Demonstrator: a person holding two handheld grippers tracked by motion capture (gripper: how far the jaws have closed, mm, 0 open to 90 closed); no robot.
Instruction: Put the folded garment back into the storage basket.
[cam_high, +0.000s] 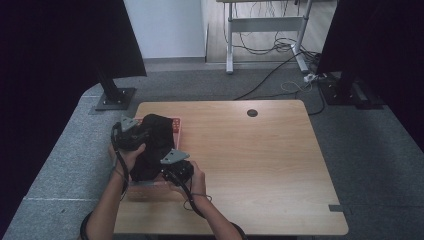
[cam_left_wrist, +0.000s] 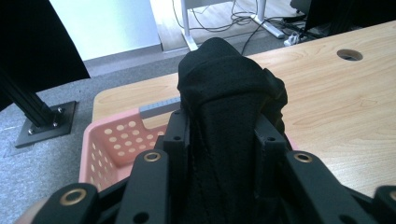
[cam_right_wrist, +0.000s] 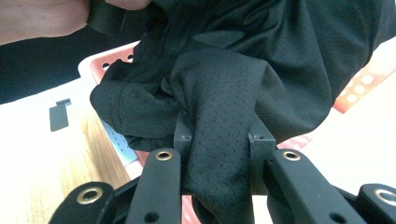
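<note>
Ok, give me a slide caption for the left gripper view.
Left claw shut on black garment above pink perforated basket.

One wooden table (cam_high: 260, 165), with one round hole (cam_high: 252, 113) near its far edge. One pink perforated basket (cam_left_wrist: 109, 144) on it, one black mesh garment (cam_right_wrist: 243, 88) over that, and two grippers, left (cam_high: 134, 131) and right (cam_high: 176, 167), each in one of two hands, left (cam_high: 131, 156) and right (cam_high: 197, 179). Beyond, one white desk frame (cam_high: 265, 25) and two black stands, one at the left (cam_high: 114, 95) and one at the right (cam_high: 350, 90).
</note>
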